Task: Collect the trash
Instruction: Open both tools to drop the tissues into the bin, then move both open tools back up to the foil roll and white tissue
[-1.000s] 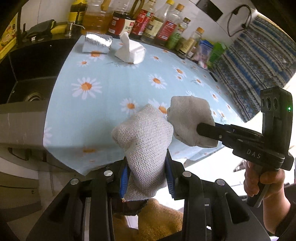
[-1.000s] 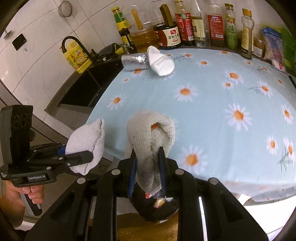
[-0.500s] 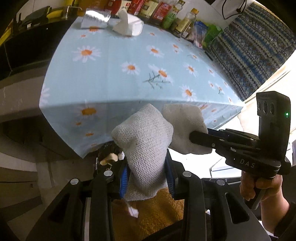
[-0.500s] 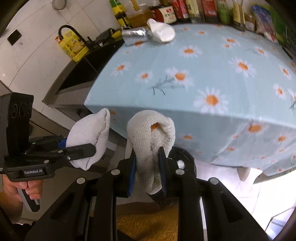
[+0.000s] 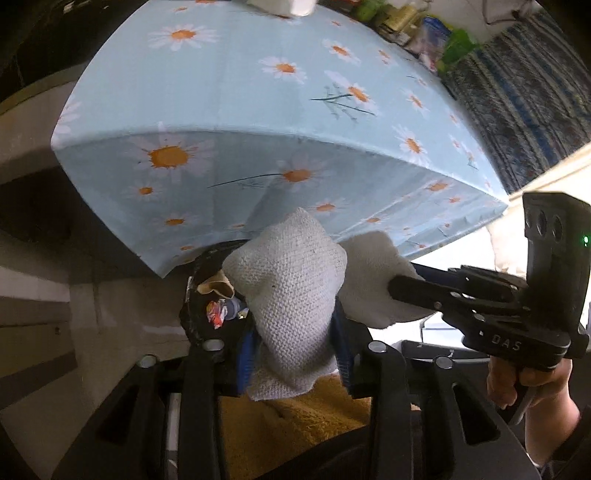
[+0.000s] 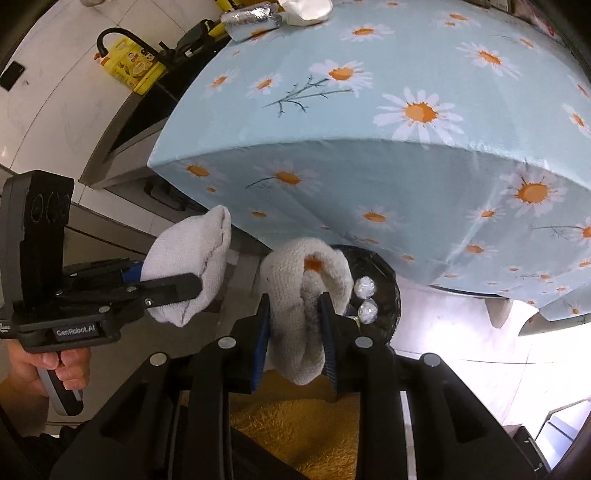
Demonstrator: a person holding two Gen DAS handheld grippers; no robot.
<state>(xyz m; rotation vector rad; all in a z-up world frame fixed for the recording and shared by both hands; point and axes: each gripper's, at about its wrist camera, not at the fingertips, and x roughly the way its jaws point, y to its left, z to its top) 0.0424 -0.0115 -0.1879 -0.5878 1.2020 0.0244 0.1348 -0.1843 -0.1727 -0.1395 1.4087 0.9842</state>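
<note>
Claws: left claw (image 5: 295, 354) is clamped on a grey knit cloth (image 5: 288, 295), right claw (image 6: 295, 314) is pinched tight on a white cloth wad (image 6: 306, 280), jaws of both nearly closed with just fabric between them
Where the trash is: black bin bag (image 6: 384, 284) sits low on the floor just past the hanging edge of the desk (image 6: 369, 177), right under both claws; inside I can see a couple of shiny foil balls (image 6: 364, 299) and, from the left view, a crumpled red-and-white wrapper (image 5: 216, 308)
What's in the cloths: orange bit peeking out the top of the white wad, so I'd guess scraps are bundled in there, can't tell for the grey one
How I'd do it: get each bundle squarely over the bag mouth before letting go, go low so nothing bounces off the rim, then ease the jaws apart one at a time, maybe a small shake since knit fabric clings to crumbs
Textures: both cloths are soft, floppy, coarse weave, they'll sag and drape rather than drop clean; bag is thin glossy plastic, rim looks floppy
Desk cover: smooth light-blue daisy print, hangs over the edge
Still up top: foil roll (image 6: 251, 22) at the far end of the desk
</note>
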